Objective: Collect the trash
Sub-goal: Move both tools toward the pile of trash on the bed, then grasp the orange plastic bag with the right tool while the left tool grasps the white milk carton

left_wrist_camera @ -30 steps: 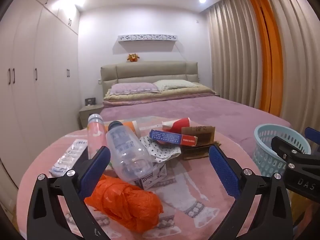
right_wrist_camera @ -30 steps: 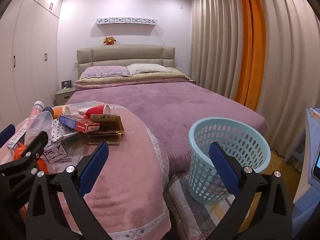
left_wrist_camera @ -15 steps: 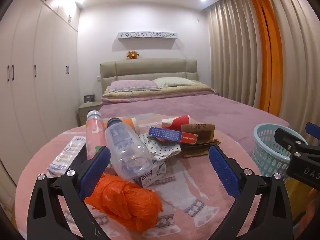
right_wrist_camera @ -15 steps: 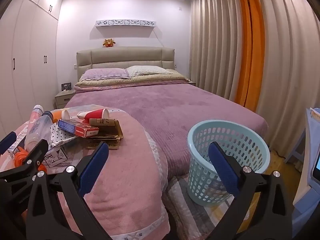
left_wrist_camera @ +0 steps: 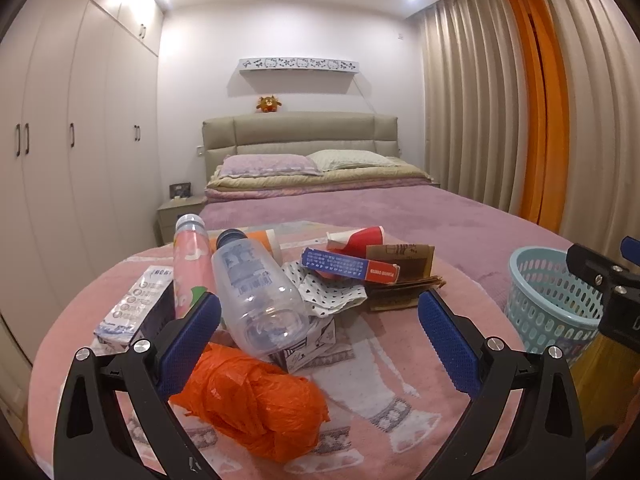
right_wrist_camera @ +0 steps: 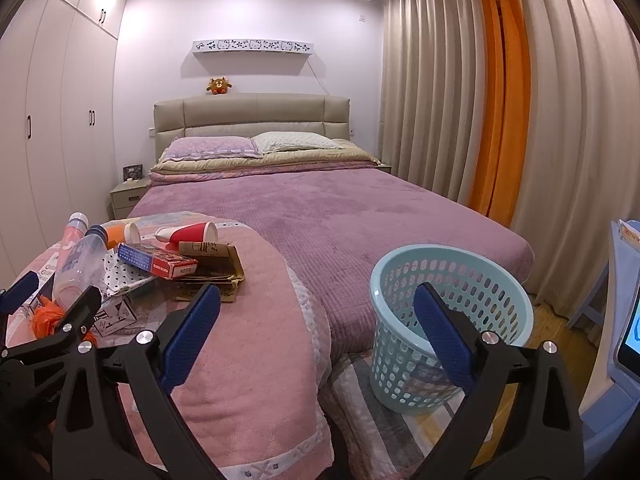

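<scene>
The left tool (left_wrist_camera: 318, 332) stands released in the lower half of its frame, blue pads spread wide, nothing between them; below the gap lies a crumpled orange bag (left_wrist_camera: 256, 404), touching the inner edge of the left pad. Just above it a clear bottle (left_wrist_camera: 256, 292) lies tilted on a printed paper scrap, beside a pink bottle (left_wrist_camera: 192, 264) and a blister pack (left_wrist_camera: 132, 308) near the tabletop's (left_wrist_camera: 384, 364) left rim. At frame centre sit a dotted cloth (left_wrist_camera: 328, 288), a blue-and-red box (left_wrist_camera: 350, 270), a red cup (left_wrist_camera: 360, 238) and flattened cardboard (left_wrist_camera: 404, 276). The lower right of the pink-covered tabletop is bare up to its rounded edge. The right tool (right_wrist_camera: 316, 328) is likewise released and holds nothing, its gap spanning the tabletop's right edge and the light-blue basket (right_wrist_camera: 452, 280), which stands on a striped rug (right_wrist_camera: 380, 420) at lower right, close by the bed (right_wrist_camera: 340, 216) corner, its mouth open and unobstructed.
</scene>
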A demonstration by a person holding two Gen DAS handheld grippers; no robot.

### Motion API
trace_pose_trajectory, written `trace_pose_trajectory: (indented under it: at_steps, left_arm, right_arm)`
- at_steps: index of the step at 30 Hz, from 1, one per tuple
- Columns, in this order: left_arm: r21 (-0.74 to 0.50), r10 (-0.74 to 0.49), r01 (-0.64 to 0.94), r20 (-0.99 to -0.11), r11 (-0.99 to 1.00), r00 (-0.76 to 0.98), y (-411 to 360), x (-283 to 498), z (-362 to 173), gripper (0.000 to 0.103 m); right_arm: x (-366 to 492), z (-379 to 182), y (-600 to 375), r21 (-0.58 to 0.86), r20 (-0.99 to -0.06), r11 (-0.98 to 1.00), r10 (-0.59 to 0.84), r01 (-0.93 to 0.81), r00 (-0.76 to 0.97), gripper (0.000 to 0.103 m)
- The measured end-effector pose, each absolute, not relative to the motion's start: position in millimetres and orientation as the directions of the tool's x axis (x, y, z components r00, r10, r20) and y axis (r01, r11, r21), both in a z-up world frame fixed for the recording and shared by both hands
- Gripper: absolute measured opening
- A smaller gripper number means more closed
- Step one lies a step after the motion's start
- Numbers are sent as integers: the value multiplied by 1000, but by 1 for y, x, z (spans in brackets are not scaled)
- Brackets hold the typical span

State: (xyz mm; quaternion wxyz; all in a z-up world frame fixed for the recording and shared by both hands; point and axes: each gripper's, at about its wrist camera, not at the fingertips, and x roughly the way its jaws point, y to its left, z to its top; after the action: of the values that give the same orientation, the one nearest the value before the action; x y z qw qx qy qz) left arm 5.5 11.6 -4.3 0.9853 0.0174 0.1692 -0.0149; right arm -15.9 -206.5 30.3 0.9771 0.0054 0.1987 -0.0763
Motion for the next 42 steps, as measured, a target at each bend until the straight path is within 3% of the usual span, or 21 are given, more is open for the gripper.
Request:
trace_pose_trajectory:
  at_steps: [8,32,40,42]
  left_arm:
    - [54,-14,34,-335,998,942,17,-7,4,96]
    - [-53,-34,17,-342,998,939,82,-50,65,96]
    - [-43,40,-64,-425,997,904,131,-35,69,96]
    - [-29,53,-74,-457,997,888,143,-29,67,96]
  right_arm:
    - [-22,35,-206,-17,-382,988,-149,154,912,92]
    - [-37,44,-185,-21,-380,994,-110,111,918,85]
    - [-30,46,-162,-11,-406,1000,-5,1,914,58]
    - [-27,47,-150,-4,-413,999,40,-45,910,57]
